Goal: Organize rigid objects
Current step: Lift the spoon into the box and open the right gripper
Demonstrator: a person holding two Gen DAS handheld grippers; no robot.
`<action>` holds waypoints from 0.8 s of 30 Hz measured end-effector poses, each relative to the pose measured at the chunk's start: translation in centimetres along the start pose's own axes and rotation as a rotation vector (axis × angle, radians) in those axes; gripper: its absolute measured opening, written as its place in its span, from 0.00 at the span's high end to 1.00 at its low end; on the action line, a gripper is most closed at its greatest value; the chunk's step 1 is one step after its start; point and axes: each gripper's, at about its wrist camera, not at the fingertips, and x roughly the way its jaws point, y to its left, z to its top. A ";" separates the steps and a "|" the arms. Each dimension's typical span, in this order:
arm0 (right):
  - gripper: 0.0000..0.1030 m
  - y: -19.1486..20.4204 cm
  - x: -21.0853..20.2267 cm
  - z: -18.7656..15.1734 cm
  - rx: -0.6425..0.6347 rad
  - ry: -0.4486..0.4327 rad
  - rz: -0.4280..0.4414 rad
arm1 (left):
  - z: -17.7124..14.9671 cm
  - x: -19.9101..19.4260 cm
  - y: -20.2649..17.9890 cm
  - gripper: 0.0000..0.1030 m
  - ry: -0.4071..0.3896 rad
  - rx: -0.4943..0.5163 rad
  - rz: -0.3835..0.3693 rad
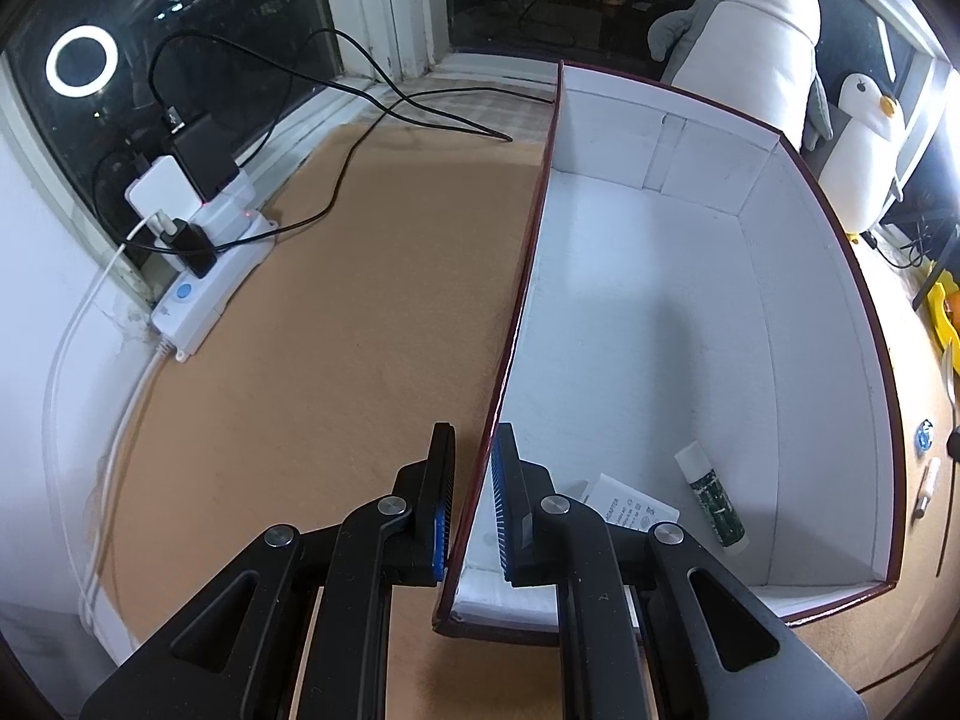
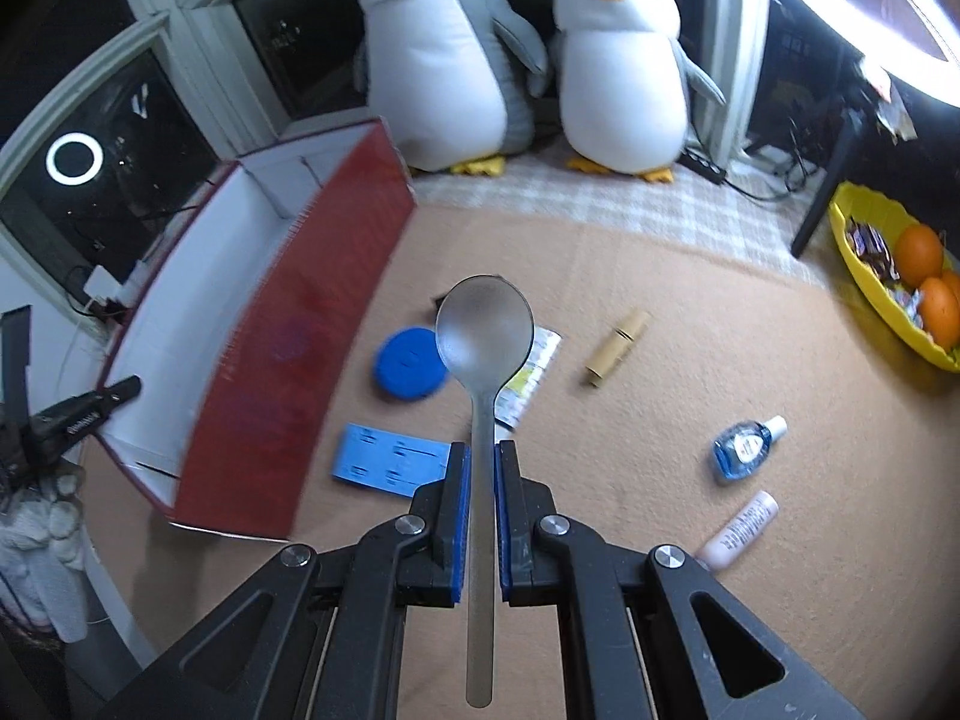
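The big red box with its white lining sits on the tan surface, and it is mostly bare inside: only a green-and-white tube and a printed white packet lie in its near corner, at about five o'clock in the left wrist view. So the sorting looks barely begun.

The left gripper is clamped on the box's near side wall, one pad outside and one inside, apparently steadying it.

Out on the surface, most things still wait. From the right wrist view, a blue card lies flat at about nine o'clock from the fingertips, a round blue lid at eleven o'clock beside the box's red wall, and a folded leaflet under the spoon's bowl. Off at one to three o'clock lie a tan cylinder, a small blue bottle and a pink tube.

The right gripper is clenched on the metal spoon, pinching its handle, bowl pointing away, held clear above the surface. My guess is the spoon goes into the box next, with roughly six items left after it.
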 end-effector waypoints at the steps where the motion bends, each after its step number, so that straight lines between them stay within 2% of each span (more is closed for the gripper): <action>1: 0.93 0.7 -0.3 0.4 -0.008 -0.007 0.010 | -0.1 0.0 0.0 0.90 -0.001 -0.002 -0.004; 12: 0.93 9.3 -1.3 4.6 -0.131 -0.053 0.082 | -0.6 0.1 0.5 0.90 -0.018 -0.022 -0.054; 24: 0.93 16.2 2.8 7.6 -0.204 -0.004 0.118 | -0.6 0.4 1.0 0.90 -0.026 -0.032 -0.103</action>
